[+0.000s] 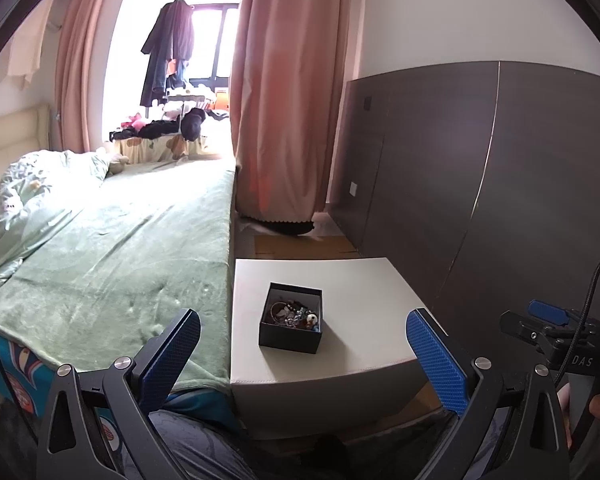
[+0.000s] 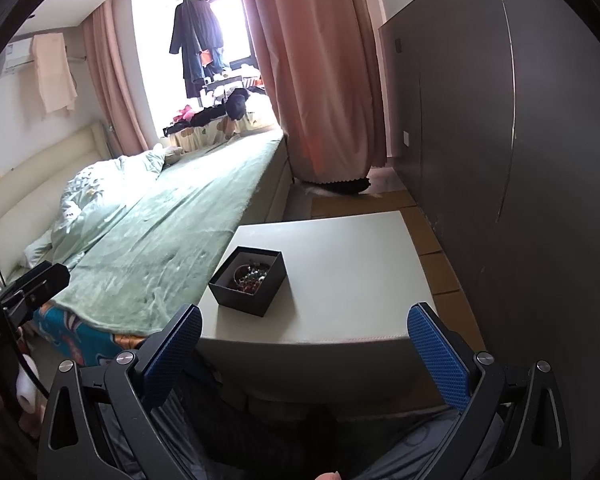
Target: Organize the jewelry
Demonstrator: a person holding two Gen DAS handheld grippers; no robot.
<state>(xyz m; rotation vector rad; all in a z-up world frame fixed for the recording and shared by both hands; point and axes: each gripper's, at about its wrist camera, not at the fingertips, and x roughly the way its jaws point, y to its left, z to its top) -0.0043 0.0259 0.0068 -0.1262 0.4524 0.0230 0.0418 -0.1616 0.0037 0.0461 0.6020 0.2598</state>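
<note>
I am holding both grippers, left gripper and right gripper, spread wide and empty before the white table; the black jewelry box is sitting near its bed-side edge, bare tabletop stretching rightward.

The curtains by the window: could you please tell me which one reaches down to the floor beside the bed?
The wide pink curtain right of the window; the narrower left curtain drops behind the bed.
</note>
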